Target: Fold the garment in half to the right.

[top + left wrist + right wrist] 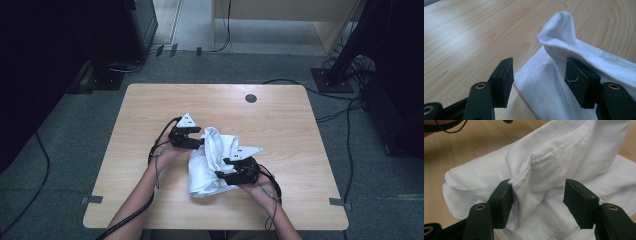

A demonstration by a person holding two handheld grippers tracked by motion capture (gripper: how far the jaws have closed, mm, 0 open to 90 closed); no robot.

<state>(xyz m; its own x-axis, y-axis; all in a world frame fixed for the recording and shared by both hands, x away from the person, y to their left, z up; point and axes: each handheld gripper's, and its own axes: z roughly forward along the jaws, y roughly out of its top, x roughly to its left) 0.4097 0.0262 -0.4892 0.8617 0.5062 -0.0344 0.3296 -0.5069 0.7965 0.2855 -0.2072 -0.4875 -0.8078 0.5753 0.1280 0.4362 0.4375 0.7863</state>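
Observation:
A crumpled white garment (210,160) lies in the middle of the wooden table (150,105). My left gripper (199,142) stands at its upper left edge, jaws open. In the left gripper view the left gripper (539,75) is wide apart; a raised fold of the garment (564,32) rests against the right pad, and the left pad is free over bare wood. My right gripper (222,175) is at the garment's lower right. In the right gripper view the right gripper (537,195) is open with a seamed fold of the garment (564,152) between the jaws, touching the left pad but clear of the right.
A round cable hole (251,98) sits near the table's far edge. Bare wood surrounds the garment on all sides. Cables (345,125) run over the grey floor on the right, and black stand bases (330,80) flank the table's far corners.

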